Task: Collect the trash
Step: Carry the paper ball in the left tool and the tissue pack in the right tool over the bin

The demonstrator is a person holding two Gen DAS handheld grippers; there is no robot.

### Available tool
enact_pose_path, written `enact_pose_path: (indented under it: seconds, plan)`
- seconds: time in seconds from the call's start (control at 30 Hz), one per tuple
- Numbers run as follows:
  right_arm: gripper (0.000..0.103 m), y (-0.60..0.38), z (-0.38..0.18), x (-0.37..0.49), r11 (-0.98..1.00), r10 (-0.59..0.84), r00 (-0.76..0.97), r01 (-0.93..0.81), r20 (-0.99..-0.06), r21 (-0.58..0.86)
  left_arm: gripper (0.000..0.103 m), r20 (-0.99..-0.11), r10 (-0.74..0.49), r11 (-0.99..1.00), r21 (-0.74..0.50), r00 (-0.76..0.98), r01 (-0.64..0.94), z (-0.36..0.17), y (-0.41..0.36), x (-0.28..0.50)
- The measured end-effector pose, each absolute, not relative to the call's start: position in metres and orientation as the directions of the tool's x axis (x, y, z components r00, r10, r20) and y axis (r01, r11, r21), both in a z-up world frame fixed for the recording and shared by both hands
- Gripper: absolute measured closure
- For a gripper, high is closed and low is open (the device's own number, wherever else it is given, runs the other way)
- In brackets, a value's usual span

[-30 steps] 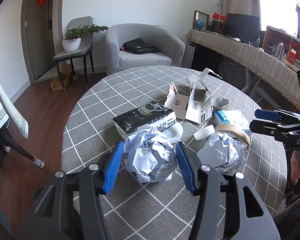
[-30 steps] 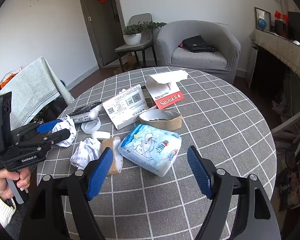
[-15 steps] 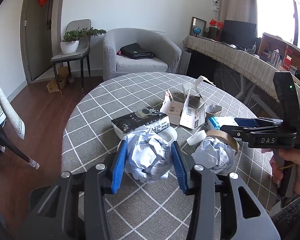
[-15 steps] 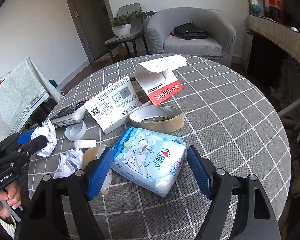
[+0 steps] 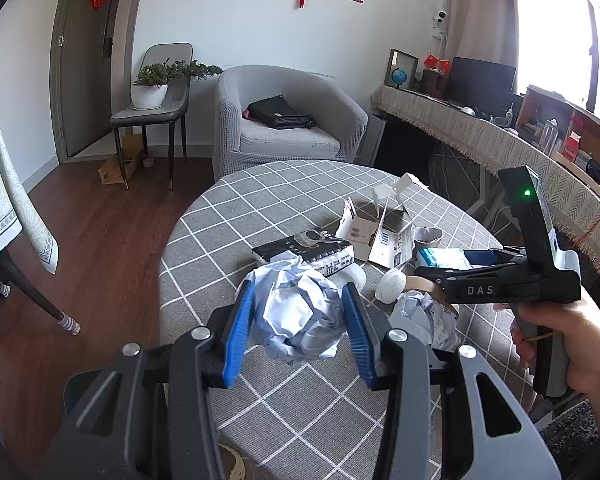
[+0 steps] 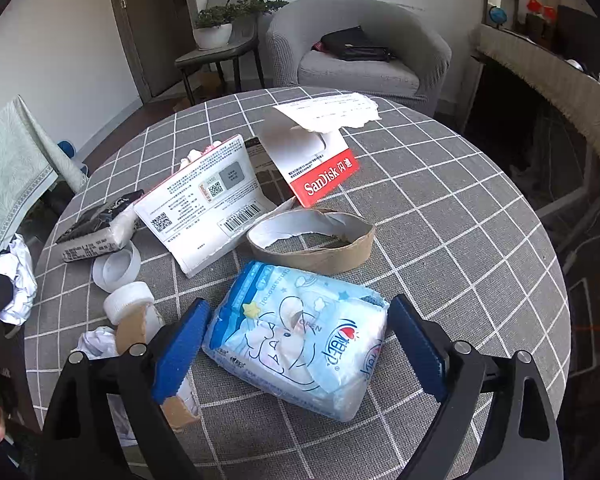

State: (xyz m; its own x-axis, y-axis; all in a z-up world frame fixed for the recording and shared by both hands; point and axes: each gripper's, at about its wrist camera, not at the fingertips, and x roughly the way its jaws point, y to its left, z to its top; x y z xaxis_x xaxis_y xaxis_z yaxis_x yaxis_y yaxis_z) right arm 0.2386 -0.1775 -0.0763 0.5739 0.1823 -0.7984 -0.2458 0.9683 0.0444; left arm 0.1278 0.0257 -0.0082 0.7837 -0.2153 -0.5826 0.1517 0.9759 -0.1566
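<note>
Left wrist view: the left claw grips one crumpled paper ball between its blue pads, lifted a little off the grey checked bench, where a second ago it sat on the cloth with the pads looser about it. A second crumpled ball lies on the bench just to the right. Behind them lie one black packet, one opened white carton and one white cap. The right claw now reaches in from the right, held by a hand; from this side its gap cannot be told.

Right wrist view: the right claw stands wide, its jaws having just been opening, with one blue tissue pack between them on the bench, pads not pressing; earlier the pack lay further ahead. Only here show one brown tape ring, one red SanDisk card, one white barcode box and two white rings. At the left edge the held paper ball appears.
</note>
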Motion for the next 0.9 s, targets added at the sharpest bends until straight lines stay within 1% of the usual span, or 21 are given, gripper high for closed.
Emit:
enact_pose_path:
  seconds: [0.03, 0.07, 0.1, 0.13, 0.2, 0.4, 0.6, 0.77, 0.9]
  plan:
    - [0.011, -0.177, -0.076, 0.239, 0.969, 0.176, 0.570, -0.244, -0.802, 0.039, 0.056, -0.581, -0.214, 0.976, -0.156, 0.785, 0.150, -0.007, 0.028, 0.126]
    - [0.014, -0.175, -0.076, 0.239, 0.970, 0.165, 0.571, -0.243, -0.804, 0.026, 0.056, -0.581, -0.211, 0.977, -0.153, 0.787, 0.148, -0.007, 0.030, 0.125]
    - [0.020, -0.175, -0.076, 0.239, 0.971, 0.149, 0.576, -0.238, -0.804, 0.009, 0.056, -0.581, -0.208, 0.978, -0.152, 0.787, 0.146, -0.006, 0.033, 0.124]
    - [0.023, -0.176, -0.075, 0.240, 0.972, 0.155, 0.573, -0.234, -0.805, 0.021, 0.056, -0.580, -0.207, 0.978, -0.153, 0.788, 0.144, -0.006, 0.035, 0.123]
    - [0.037, -0.178, -0.071, 0.238, 0.973, 0.161, 0.577, -0.229, -0.800, 0.031, 0.056, -0.576, -0.202, 0.979, -0.153, 0.792, 0.138, -0.003, 0.041, 0.121]
    - [0.037, -0.174, -0.050, 0.221, 0.969, 0.184, 0.606, -0.244, -0.774, 0.039, 0.056, -0.573, -0.173, 0.983, -0.152, 0.801, 0.103, 0.000, 0.062, 0.112]
    - [0.037, -0.162, -0.025, 0.207, 0.959, 0.220, 0.662, -0.281, -0.717, 0.036, 0.057, -0.596, -0.130, 0.988, -0.148, 0.792, 0.051, -0.006, 0.090, 0.105]
    - [0.037, -0.132, -0.004, 0.193, 0.928, 0.317, 0.685, -0.367, -0.656, 0.065, 0.057, -0.637, -0.077, 0.990, -0.143, 0.767, -0.019, -0.024, 0.119, 0.100]
    - [0.037, -0.093, 0.002, 0.181, 0.889, 0.387, 0.660, -0.453, -0.644, 0.069, 0.058, -0.661, -0.030, 0.991, -0.120, 0.750, -0.066, -0.036, 0.142, 0.094]
